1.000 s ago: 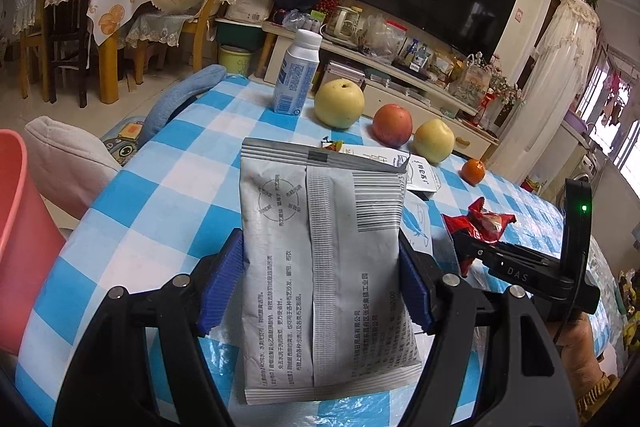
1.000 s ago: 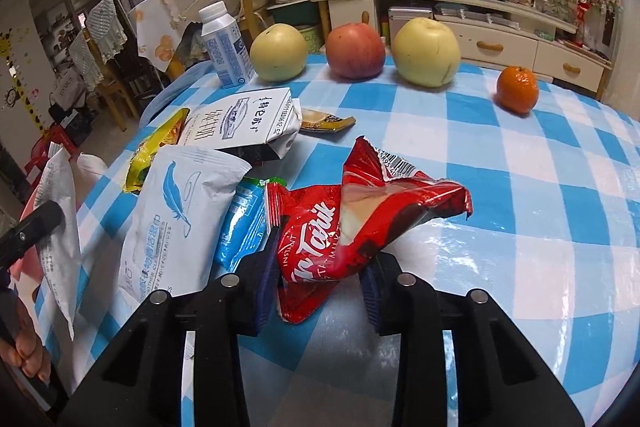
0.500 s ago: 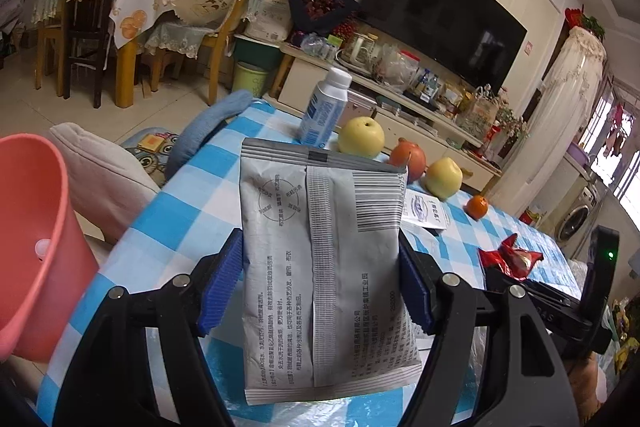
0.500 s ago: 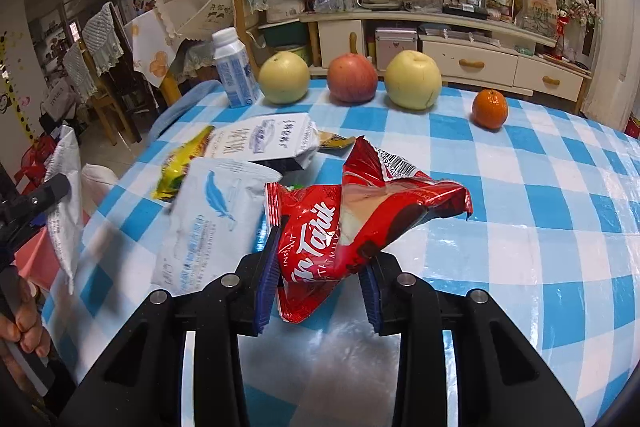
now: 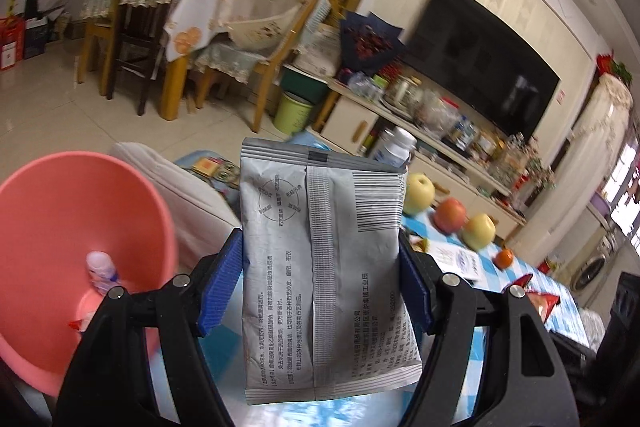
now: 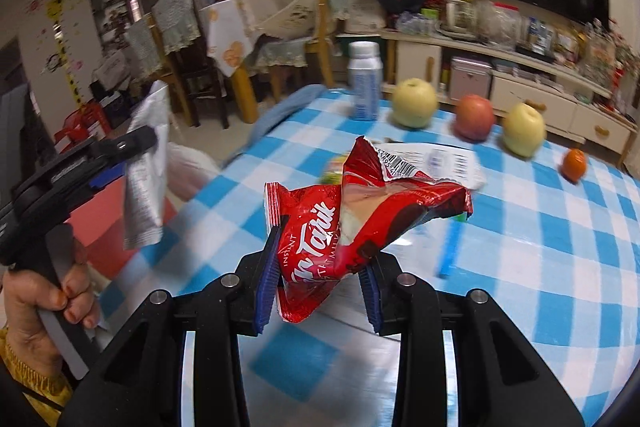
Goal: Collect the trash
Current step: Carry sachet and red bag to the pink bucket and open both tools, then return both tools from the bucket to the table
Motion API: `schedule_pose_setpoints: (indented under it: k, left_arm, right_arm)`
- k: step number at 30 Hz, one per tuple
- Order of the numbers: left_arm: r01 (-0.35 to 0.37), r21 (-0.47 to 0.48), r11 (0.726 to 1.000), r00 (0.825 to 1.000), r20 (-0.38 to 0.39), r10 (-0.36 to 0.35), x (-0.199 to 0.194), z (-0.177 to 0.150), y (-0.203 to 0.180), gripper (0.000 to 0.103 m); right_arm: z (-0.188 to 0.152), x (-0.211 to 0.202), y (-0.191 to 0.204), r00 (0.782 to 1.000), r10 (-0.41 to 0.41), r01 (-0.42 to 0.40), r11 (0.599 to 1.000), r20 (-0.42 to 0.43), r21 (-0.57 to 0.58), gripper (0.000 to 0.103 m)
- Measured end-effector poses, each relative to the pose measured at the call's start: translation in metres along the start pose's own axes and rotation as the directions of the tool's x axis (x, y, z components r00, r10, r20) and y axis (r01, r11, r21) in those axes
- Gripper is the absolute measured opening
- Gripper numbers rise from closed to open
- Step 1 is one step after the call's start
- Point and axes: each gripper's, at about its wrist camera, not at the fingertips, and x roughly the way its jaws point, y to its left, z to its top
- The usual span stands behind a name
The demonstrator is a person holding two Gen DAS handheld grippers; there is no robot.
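My left gripper (image 5: 320, 287) is shut on a grey foil packet (image 5: 324, 259) and holds it upright in the air, just right of a pink bin (image 5: 60, 235). The bin holds a small bottle (image 5: 100, 271) and a scrap. The packet also shows in the right wrist view (image 6: 146, 167). My right gripper (image 6: 320, 267) is shut on a crumpled red snack wrapper (image 6: 352, 215), lifted above the blue checked table (image 6: 540, 227). A white packet (image 6: 448, 159) and a blue wrapper (image 6: 448, 251) still lie on the table.
A white bottle (image 6: 364, 83), two yellow apples (image 6: 414, 103), a red apple (image 6: 474, 117) and an orange (image 6: 574, 165) stand along the table's far side. A pale cushion (image 5: 180, 195) sits beside the bin. Chairs and a TV cabinet lie beyond.
Both grippers have risen and swung left with their loads. The left one now hangs off the table's edge beside the pink bin, whose inside has come into view.
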Motion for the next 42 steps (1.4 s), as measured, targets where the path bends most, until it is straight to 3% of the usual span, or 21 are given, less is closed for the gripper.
schedule_pose_setpoints:
  k: [8,15,23,25,27,32,37,42]
  left_arm:
    - [-0.134,-0.089,0.987,0.988,0.066,0.14,-0.023,0.022,0.062,0.072]
    - [-0.261,-0.21,0.942,0.957,0.069,0.28,-0.039,0.039,0.128,0.072]
    - [-0.312,-0.294,0.903,0.942,0.03,0.335,-0.042,0.048,0.17,0.073]
    - [-0.331,-0.302,0.894,0.936,0.017,0.352,-0.042,0.047,0.179,0.075]
    - [-0.355,-0.31,0.882,0.928,0.0,0.373,-0.04,0.047,0.184,0.079]
    - [-0.359,-0.312,0.88,0.924,0.018,0.383,-0.042,0.046,0.184,0.082]
    - [-0.339,-0.268,0.902,0.925,0.082,0.372,-0.042,0.043,0.167,0.087]
    - [-0.303,-0.21,0.93,0.944,0.067,0.323,-0.03,0.038,0.148,0.088]
  right_arm:
    - [0.015,0.028,0.104,0.991,0.132,-0.133,0.982,-0.014,-0.131,0.037]
    - [0.035,0.055,0.185,0.974,0.226,-0.225,0.943,-0.027,-0.246,0.038]
    - [0.04,0.089,0.243,0.962,0.269,-0.271,0.904,-0.051,-0.331,0.039]
    - [0.038,0.097,0.25,0.963,0.262,-0.266,0.898,-0.061,-0.35,0.042]
    - [0.036,0.101,0.253,0.968,0.244,-0.249,0.904,-0.057,-0.347,0.062]
    - [0.035,0.084,0.232,0.975,0.224,-0.215,0.931,-0.003,-0.294,0.082]
    - [0.029,0.061,0.2,0.985,0.169,-0.157,0.958,0.031,-0.241,0.087]
    - [0.014,0.042,0.173,0.993,0.114,-0.107,0.969,0.023,-0.222,0.089]
